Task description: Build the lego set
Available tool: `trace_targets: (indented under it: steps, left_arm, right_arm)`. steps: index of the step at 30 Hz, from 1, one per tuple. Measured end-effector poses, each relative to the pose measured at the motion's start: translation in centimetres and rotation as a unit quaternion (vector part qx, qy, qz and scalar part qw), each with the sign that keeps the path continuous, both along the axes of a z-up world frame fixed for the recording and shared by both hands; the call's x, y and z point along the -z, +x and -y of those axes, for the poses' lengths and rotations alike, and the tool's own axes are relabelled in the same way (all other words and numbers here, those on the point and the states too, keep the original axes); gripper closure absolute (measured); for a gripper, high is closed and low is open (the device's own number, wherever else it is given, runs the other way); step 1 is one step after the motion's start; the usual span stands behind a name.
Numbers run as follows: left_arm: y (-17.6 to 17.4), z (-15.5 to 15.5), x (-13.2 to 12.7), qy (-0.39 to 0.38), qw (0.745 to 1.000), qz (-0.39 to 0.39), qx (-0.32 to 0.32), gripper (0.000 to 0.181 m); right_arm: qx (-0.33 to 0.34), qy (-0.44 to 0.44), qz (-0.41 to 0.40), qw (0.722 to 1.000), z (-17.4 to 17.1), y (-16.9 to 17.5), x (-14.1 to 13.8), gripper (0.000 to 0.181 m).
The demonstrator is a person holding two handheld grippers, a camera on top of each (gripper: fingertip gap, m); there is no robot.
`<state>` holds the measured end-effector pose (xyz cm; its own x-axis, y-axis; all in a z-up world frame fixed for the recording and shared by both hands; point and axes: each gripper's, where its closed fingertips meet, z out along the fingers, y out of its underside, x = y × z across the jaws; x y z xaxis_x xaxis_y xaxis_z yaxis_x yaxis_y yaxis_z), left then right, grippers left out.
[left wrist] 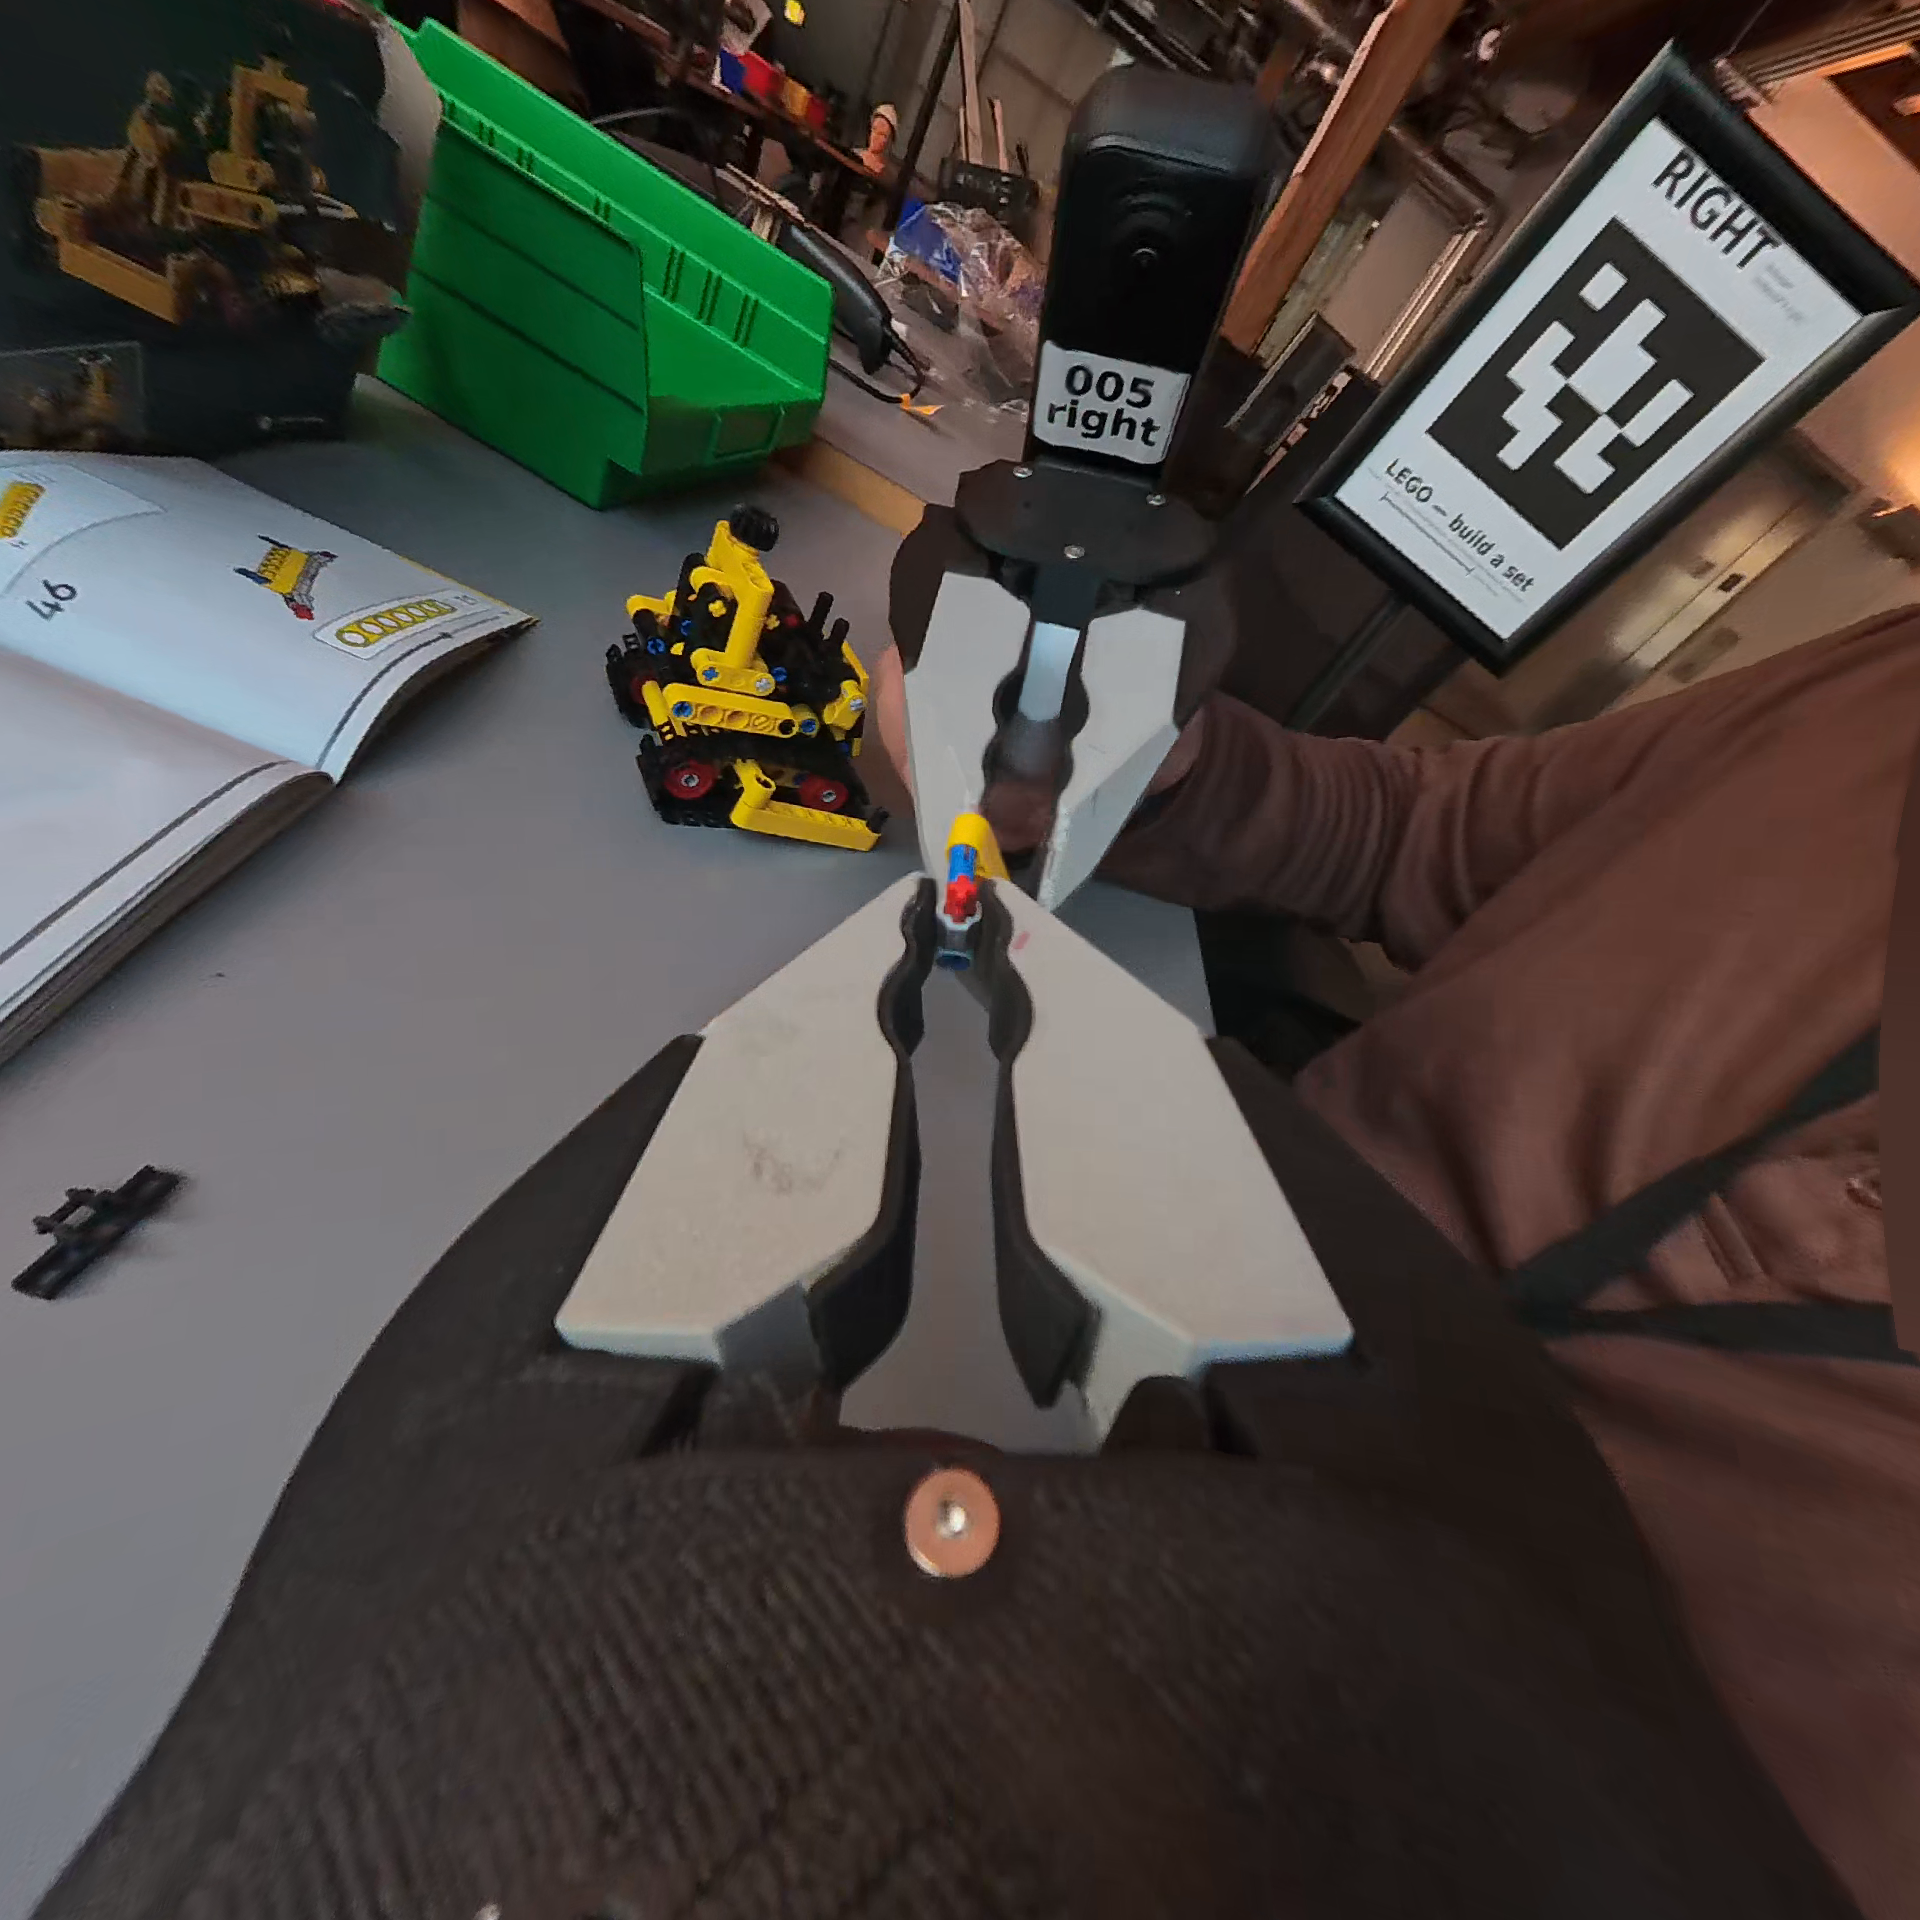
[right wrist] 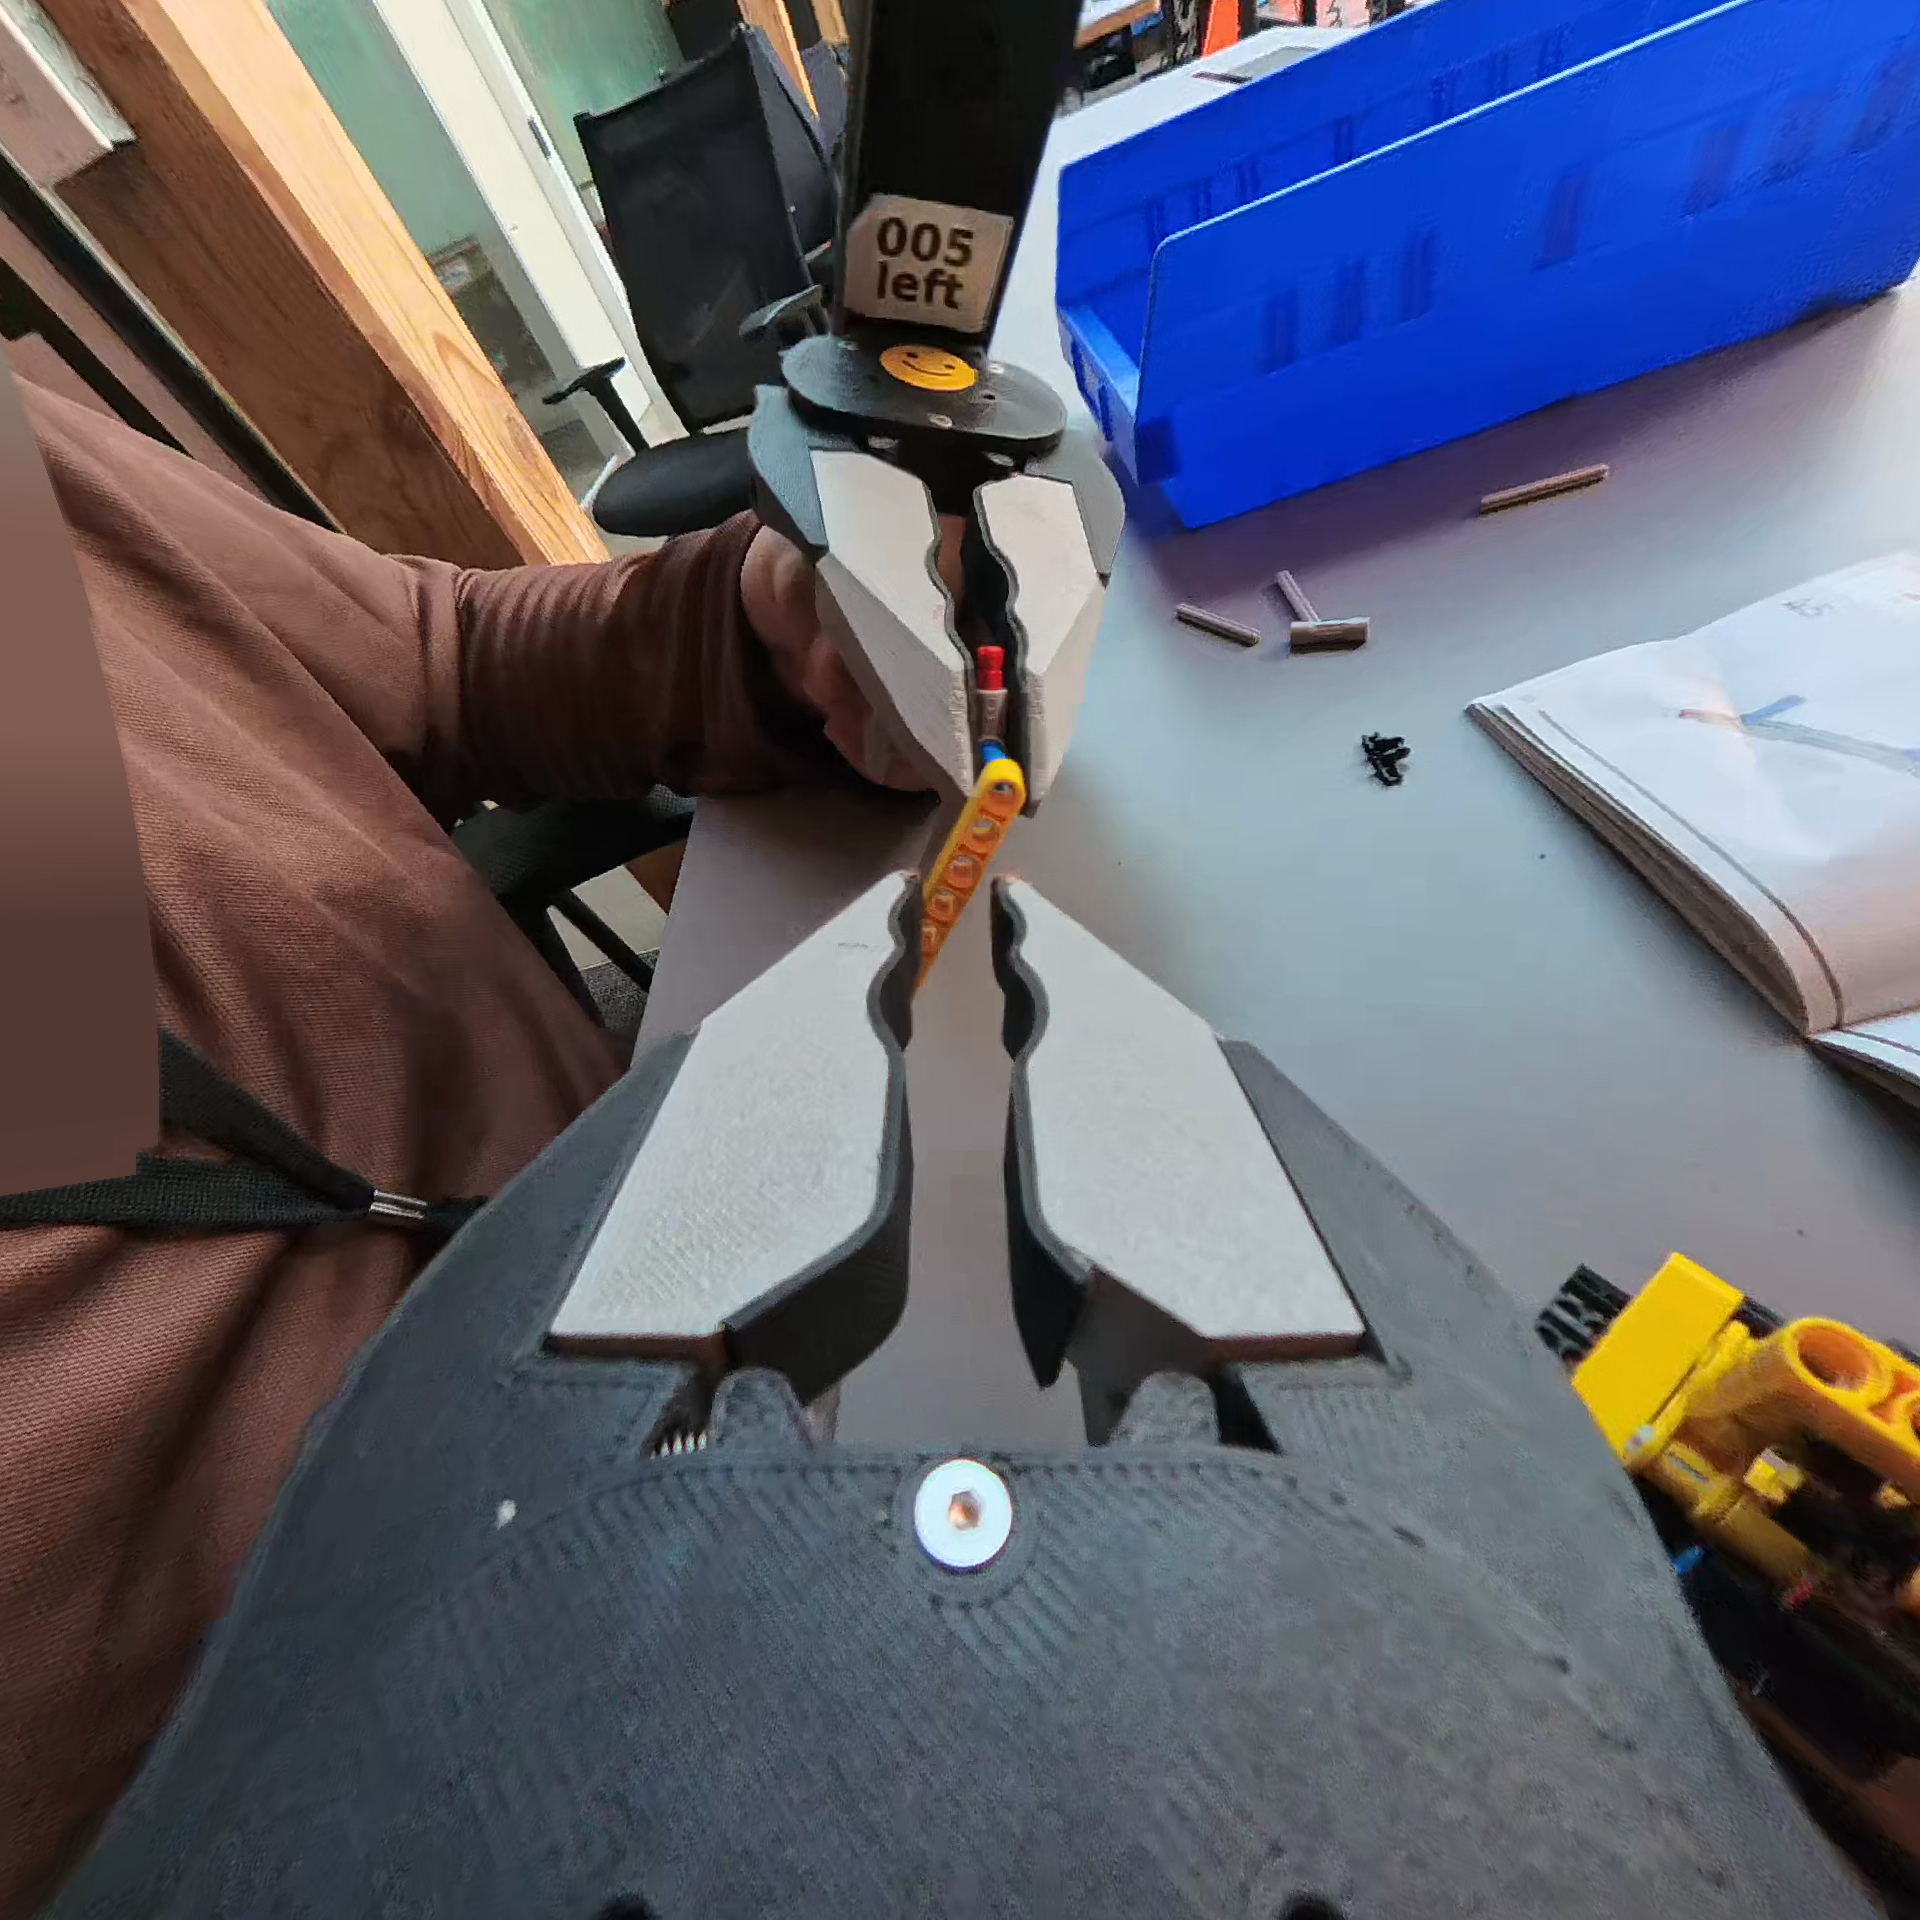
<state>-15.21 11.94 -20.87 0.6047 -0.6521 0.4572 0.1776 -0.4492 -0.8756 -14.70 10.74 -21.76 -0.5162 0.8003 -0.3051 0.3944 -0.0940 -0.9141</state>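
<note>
Left gripper (left wrist: 958, 914) clamps the red-blue-grey plastic pin stack (left wrist: 958, 904). Yellow holed plastic beam (right wrist: 961, 878) runs lengthwise from the stack toward the slack-jawed right gripper (right wrist: 951, 894), touching one finger.

A workshop or maker-style lab, judging by the wooden beams (left wrist: 1340, 156) and cluttered shelving (left wrist: 769, 73) behind a grey table (left wrist: 468, 935). Further signs: a green storage bin (left wrist: 582, 281), a blue storage bin (right wrist: 1455, 249), black office chairs (right wrist: 696, 239), and a framed marker sign (left wrist: 1600, 353) on a stand.
</note>
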Motion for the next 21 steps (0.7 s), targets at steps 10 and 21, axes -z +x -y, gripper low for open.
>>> trace_targets:
  steps: [10,21]
  left_arm:
    - [0.5,0.0,0.7,0.011,0.998,-0.057,-0.012,0.174]
    - [0.3,0.2,-0.4,0.03,0.999,-0.02,-0.023,0.174]
  right_arm:
    - [0.017,0.009,-0.009,1.0,-0.7,-0.1,0.3,0.177]
    - [0.015,0.008,-0.054,0.998,-0.7,0.2,-0.9,0.176]
